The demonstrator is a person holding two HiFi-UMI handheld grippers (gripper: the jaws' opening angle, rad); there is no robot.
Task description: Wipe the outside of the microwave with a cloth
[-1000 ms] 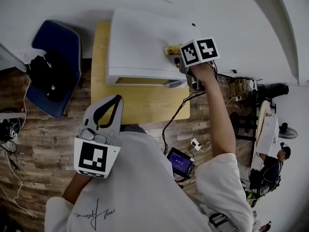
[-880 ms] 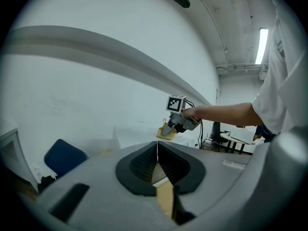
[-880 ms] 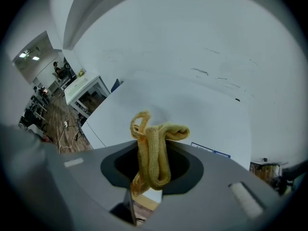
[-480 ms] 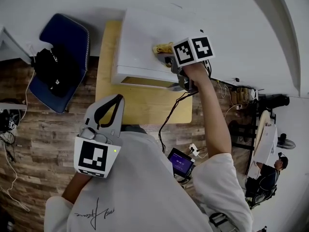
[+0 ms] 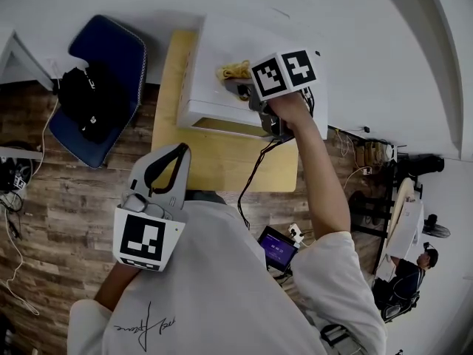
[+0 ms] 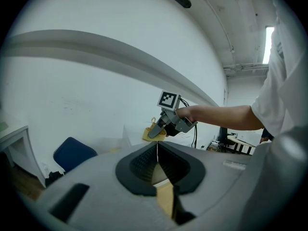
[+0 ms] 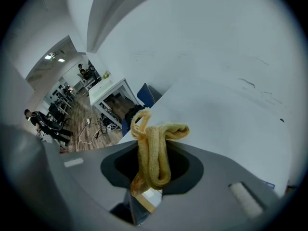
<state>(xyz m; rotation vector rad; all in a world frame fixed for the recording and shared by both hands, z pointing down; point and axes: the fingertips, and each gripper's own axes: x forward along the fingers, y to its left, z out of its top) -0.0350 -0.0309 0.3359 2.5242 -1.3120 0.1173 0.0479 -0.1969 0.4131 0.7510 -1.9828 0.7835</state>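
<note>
Compared with a second ago, the right gripper [image 5: 241,86] has slid toward the left across the white top of the microwave [image 5: 222,39]. It has dragged the yellow cloth [image 5: 233,70] from near the right edge of that top to about its middle. The microwave and the wooden table [image 5: 222,157] under it now sit a little further right in the head view. The left gripper [image 5: 176,154] has not moved from the lower left of that view, held up in front of the person's white shirt. Its jaws are pressed together with nothing between them, as its own view shows [image 6: 157,150]. The right gripper [image 7: 149,177] is clamped on the cloth [image 7: 154,153]. The bunched, ribbed fabric stands up out of the jaws and folds over at their tips, with a loose loop curling to the upper left. In the head view the cloth pokes out just left of the jaw tips and rests on the microwave's top, above its front edge. In the left gripper view the cloth [image 6: 150,134] hangs at the tip of the right gripper [image 6: 159,129], centre frame.
</note>
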